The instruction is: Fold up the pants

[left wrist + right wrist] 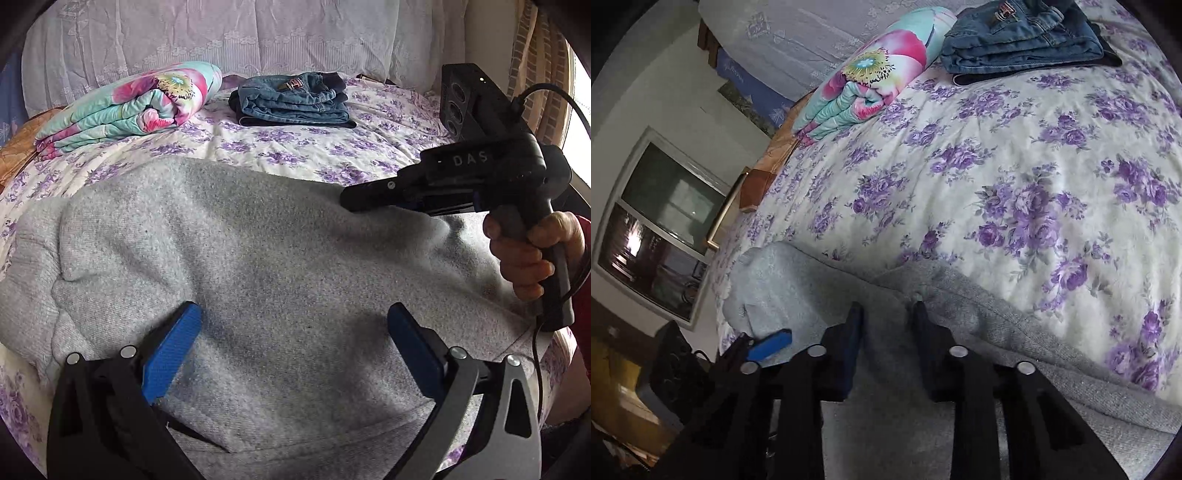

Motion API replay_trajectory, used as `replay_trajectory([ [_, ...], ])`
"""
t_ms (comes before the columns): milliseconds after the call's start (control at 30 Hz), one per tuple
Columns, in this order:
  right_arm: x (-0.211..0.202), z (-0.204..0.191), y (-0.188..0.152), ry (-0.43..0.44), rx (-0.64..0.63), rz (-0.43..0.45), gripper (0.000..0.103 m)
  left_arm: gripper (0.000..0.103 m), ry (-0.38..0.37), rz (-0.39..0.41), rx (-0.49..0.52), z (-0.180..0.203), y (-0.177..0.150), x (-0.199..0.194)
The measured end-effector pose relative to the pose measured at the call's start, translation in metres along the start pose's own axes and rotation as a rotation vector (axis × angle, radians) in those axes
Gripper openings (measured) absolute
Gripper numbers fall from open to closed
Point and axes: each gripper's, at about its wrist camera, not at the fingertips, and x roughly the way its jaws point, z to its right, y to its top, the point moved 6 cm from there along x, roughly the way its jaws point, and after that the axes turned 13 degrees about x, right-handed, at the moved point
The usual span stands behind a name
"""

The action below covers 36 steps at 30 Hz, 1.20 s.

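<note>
Your left tongs point(293, 347) gape over grey pants point(258, 258). Right tongs point(886, 314) part-closed; grip can't be told. Next: pinch far hem, fold.

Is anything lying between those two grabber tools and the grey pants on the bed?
Nothing visible. The left gripper hangs open right over the grey pants, and the right gripper is at their far edge. The folded jeans and floral quilt lie well beyond.

Quilt point(125, 103), jeans point(291, 99) along far edge
</note>
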Motion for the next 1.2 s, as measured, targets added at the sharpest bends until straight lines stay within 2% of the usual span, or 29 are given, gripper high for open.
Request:
replay_trajectory([
  [67, -0.004, -0.009, 0.000, -0.017, -0.046, 0.043, 0.010, 0.098, 0.000, 0.000, 0.000, 0.000, 0.000, 0.000],
  [167, -0.009, -0.022, 0.013, -0.098, -0.133, 0.140, 0.006, 0.098, -0.002, 0.001, -0.001, 0.000, 0.000, 0.000],
  [233, 0.008, -0.019, 0.026, -0.178, -0.169, 0.136, 0.006, 0.098, -0.003, -0.001, -0.001, -0.001, 0.001, 0.000],
  [300, 0.036, -0.004, 0.030, -0.257, -0.180, 0.083, 0.007, 0.098, -0.002, -0.005, 0.001, -0.001, 0.001, 0.001],
  [400, 0.032, 0.001, 0.038, -0.241, -0.144, 0.114, 0.009, 0.098, 0.002, -0.008, 0.002, -0.001, 0.001, 0.000],
  [467, 0.005, -0.009, 0.038, -0.255, -0.161, 0.227, 0.010, 0.098, 0.000, -0.005, 0.001, -0.001, 0.001, 0.000],
  [533, -0.022, -0.032, 0.026, -0.252, -0.257, 0.299, 0.012, 0.098, -0.001, -0.004, 0.000, -0.002, 0.001, 0.001],
  [567, -0.028, -0.041, 0.018, -0.249, -0.293, 0.299, 0.012, 0.098, 0.000, -0.004, 0.000, -0.001, 0.001, 0.001],
  [633, -0.024, -0.044, -0.001, -0.285, -0.333, 0.243, 0.013, 0.098, 0.000, -0.004, 0.000, -0.001, 0.001, 0.001],
  [733, 0.022, -0.018, -0.013, -0.352, -0.313, 0.097, 0.019, 0.098, -0.001, -0.004, 0.000, -0.001, 0.001, 0.001],
  [833, 0.022, -0.012, 0.003, -0.258, -0.194, 0.112, 0.018, 0.098, 0.008, -0.003, -0.010, -0.003, 0.002, -0.001],
  [867, 0.014, -0.012, 0.009, -0.234, -0.144, 0.143, 0.019, 0.098, 0.018, 0.000, -0.026, -0.005, 0.003, -0.006],
  [933, -0.008, -0.015, 0.010, -0.230, -0.135, 0.227, 0.027, 0.098, 0.025, 0.022, -0.055, -0.011, 0.010, -0.023],
  [967, -0.019, -0.019, 0.004, -0.231, -0.158, 0.256, 0.045, 0.098, 0.032, 0.055, -0.066, -0.017, 0.016, -0.036],
  [1033, -0.035, -0.022, -0.009, -0.220, -0.196, 0.282, 0.070, 0.098, 0.071, 0.137, -0.103, -0.034, 0.032, -0.061],
  [1067, -0.039, -0.021, -0.017, -0.221, -0.213, 0.286, 0.073, 0.098, 0.078, 0.163, -0.128, -0.044, 0.040, -0.068],
  [1133, -0.032, -0.006, -0.025, -0.262, -0.222, 0.268, 0.074, 0.098, 0.030, 0.155, -0.183, -0.058, 0.051, -0.062],
  [1167, -0.024, 0.006, -0.028, -0.264, -0.192, 0.235, 0.076, 0.098, -0.008, 0.118, -0.207, -0.063, 0.052, -0.049],
  [1200, -0.016, 0.016, -0.026, -0.236, -0.149, 0.193, 0.077, 0.098, -0.008, 0.052, -0.216, -0.069, 0.049, -0.029],
])
